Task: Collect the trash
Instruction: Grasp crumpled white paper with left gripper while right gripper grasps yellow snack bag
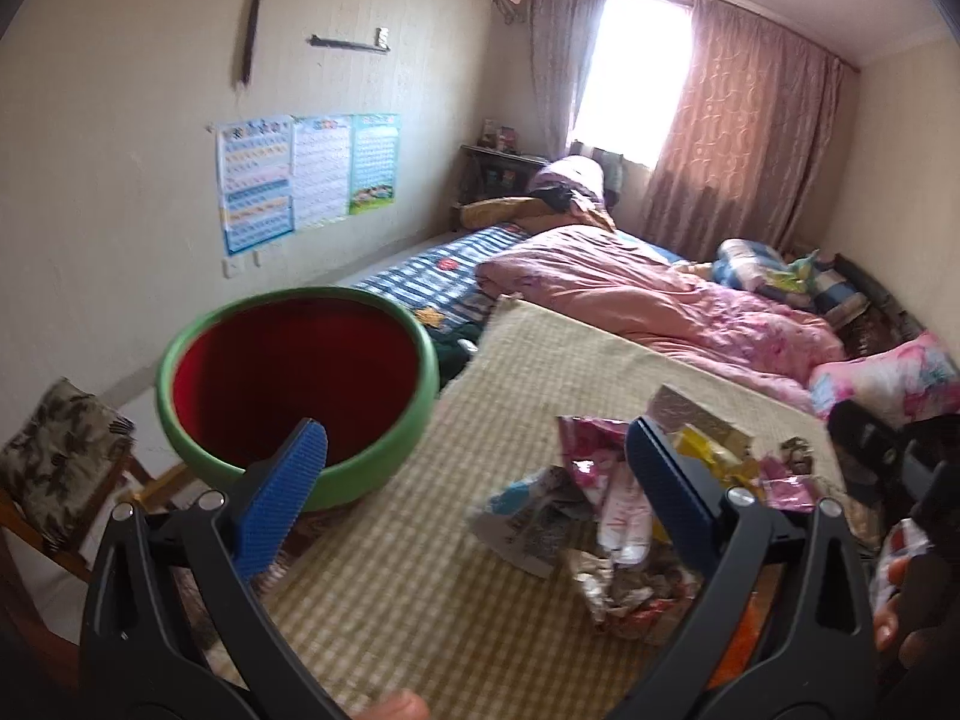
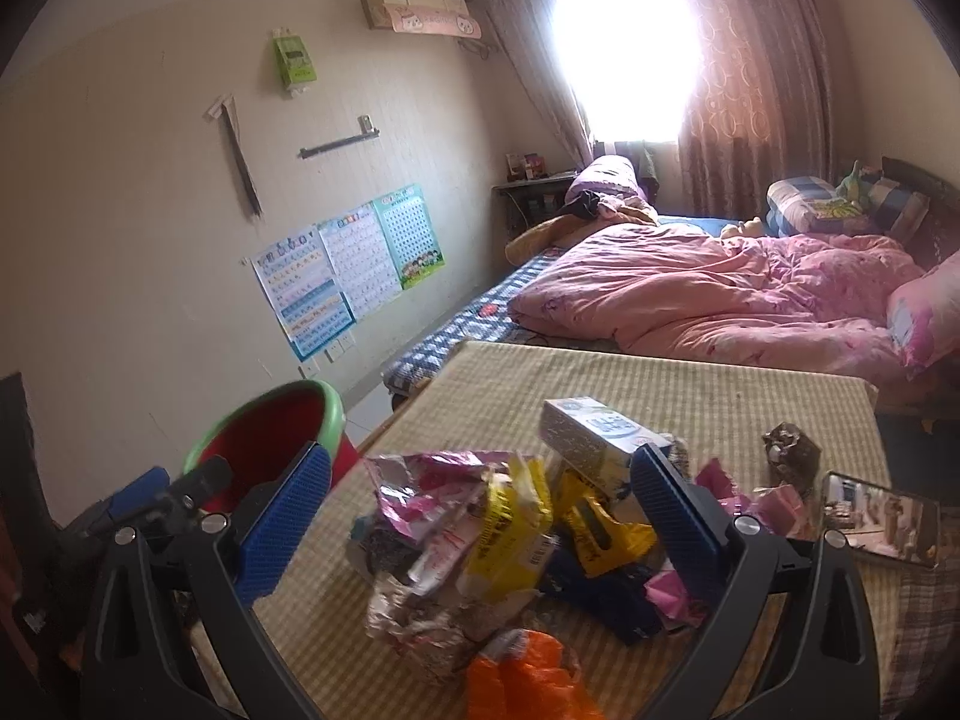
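Checked tabletop [image 2: 690, 402] holds wrapper heap [image 2: 498, 534] beside pink-quilted bed [image 2: 720, 300].

Daylight blows out the window [image 2: 624, 48], leaving the room dim, edges fisheye-bent with dark corners, slightly blurred.

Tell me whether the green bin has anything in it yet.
Looks empty: the green bin shows only bare red inside, though its bottom is hidden. The wrappers are on the table.

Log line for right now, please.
stage: pre-grasp | left gripper: open, empty | right gripper: open, over trash pile | bin: left of pile, looks empty | table
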### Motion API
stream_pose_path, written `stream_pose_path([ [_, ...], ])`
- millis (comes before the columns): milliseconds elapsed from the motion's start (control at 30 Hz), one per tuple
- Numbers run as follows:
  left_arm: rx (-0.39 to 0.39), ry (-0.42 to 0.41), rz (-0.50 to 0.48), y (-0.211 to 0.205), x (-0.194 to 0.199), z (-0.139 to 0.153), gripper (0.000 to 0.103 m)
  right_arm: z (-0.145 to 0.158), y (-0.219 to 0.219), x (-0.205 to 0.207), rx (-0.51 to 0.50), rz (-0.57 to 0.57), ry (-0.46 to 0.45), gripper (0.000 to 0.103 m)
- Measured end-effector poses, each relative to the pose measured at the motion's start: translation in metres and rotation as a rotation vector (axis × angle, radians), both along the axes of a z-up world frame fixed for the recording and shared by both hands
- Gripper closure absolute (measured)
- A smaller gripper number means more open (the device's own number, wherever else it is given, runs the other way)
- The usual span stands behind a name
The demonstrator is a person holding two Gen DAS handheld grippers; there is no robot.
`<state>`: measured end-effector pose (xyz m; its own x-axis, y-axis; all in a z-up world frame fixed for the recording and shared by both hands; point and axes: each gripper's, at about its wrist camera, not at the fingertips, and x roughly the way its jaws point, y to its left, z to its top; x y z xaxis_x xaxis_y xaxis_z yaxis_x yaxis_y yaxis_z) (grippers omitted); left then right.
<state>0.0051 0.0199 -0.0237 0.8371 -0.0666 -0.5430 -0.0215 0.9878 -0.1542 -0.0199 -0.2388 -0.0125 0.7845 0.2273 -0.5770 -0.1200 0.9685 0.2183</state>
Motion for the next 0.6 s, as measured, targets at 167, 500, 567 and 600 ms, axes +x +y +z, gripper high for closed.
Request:
stream_pose_path([
  [167, 0.102, 0.096, -0.103, -0.022, 0.007, -0.014, 0.005, -0.021, -0.013, -0.005, -0.06, 0.021, 0.086, 0.007],
  [500, 0.026, 0.355, -0.287, -0.055, 0.034, -0.077, 0.032, -0.043, -0.015, -0.002, -0.037, 0.04, 0.171, 0.007],
  [567, 0.008, 0.403, -0.308, -0.058, 0.038, -0.086, 0.051, -0.044, -0.013, 0.0, -0.024, 0.046, 0.18, 0.007],
  [600, -0.001, 0.417, -0.319, -0.058, 0.039, -0.089, 0.055, -0.044, -0.013, 0.002, -0.017, 0.05, 0.184, 0.007],
])
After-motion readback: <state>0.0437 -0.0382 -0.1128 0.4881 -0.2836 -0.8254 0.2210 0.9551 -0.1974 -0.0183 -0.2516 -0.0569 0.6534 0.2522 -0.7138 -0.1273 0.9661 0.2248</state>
